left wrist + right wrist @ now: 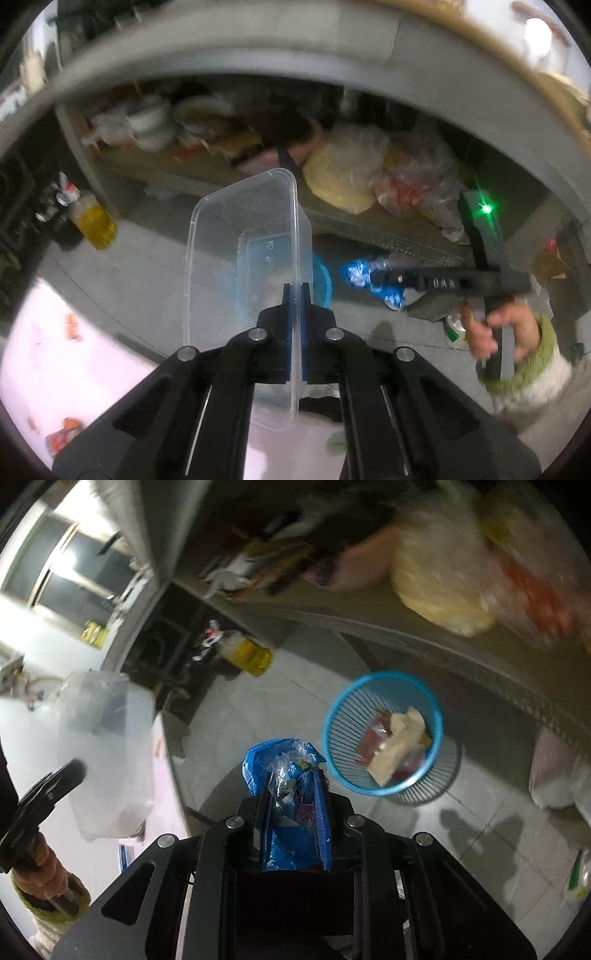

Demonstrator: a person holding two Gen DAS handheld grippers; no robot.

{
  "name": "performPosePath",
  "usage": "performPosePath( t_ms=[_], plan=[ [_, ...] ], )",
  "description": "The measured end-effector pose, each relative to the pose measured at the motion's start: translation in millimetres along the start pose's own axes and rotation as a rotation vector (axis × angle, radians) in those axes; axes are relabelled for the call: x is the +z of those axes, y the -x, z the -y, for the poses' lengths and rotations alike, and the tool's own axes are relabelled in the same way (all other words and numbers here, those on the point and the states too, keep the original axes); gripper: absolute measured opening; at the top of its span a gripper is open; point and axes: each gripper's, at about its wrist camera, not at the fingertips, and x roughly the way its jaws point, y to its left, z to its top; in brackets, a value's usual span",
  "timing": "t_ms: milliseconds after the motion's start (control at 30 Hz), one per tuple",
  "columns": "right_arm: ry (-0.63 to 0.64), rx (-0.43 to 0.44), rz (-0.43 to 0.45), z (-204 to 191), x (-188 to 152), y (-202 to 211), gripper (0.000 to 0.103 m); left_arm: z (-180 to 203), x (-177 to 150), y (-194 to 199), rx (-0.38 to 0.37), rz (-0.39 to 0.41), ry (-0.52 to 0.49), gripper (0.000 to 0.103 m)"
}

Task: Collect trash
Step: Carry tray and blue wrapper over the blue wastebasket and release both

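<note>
Trash: 2 pcs in hand. Tub (243, 236): 1 clear plastic rectangular food container, empty, rim rounded, embossed marks on base, held on edge w/ open side facing left in left wrist view. Left gripper (295, 291) clamped tight on one tub wall, blue pads nearly meeting, wall pinched between. Wrapper (288, 786): 1 crumpled blue snack bag w/ clear crinkly film + bits sticking out top. Right gripper (291, 779) closed partway on wrapper, pads pressing both sides.

Both held in air above grey tile floor, near bin (384, 731). Bin: 1 blue mesh wastebasket on floor, just beside low shelf, already has paper/packet scraps inside, approx 3-4 pcs, exact count can't tell. Wrapper sits left of and below bin rim in right wrist view, not over it. Tub seen at left of that view, blurred, over table (22, 716) edge.

Other: 1 oil bottle (94, 221) (yellow) on floor; shelf (258, 192) w/ 2-3 plastic bags, bowls, clutter, count unclear (blur). 2 hands, green-cuffed sleeves, right hand (495, 328).
</note>
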Motion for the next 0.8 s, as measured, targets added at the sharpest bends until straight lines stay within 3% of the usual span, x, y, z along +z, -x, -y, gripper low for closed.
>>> performPosePath(
  t_ms=[300,500,533,567,633,800],
  plan=[
    [-0.158,-0.066,-0.047,65,12,-65,0.020,-12,25,-176,-0.035,-0.264,0.176,0.002],
    [-0.220,-0.116,-0.067,93,27,-118,0.022,-33,27,-234,-0.026,-0.317,0.272,0.002],
    [-0.225,-0.129,-0.061,97,30,-126,0.026,-34,29,-240,-0.021,-0.319,0.279,0.008],
    [-0.220,-0.143,-0.054,102,34,-137,0.039,-38,29,-248,-0.012,-0.325,0.290,0.024],
    [-0.224,-0.165,-0.051,117,39,-161,0.052,-43,28,-255,0.041,-0.326,0.324,0.043],
    [-0.241,-0.219,-0.063,139,34,-182,0.052,-52,24,-247,0.036,-0.292,0.370,0.046]
  ],
)
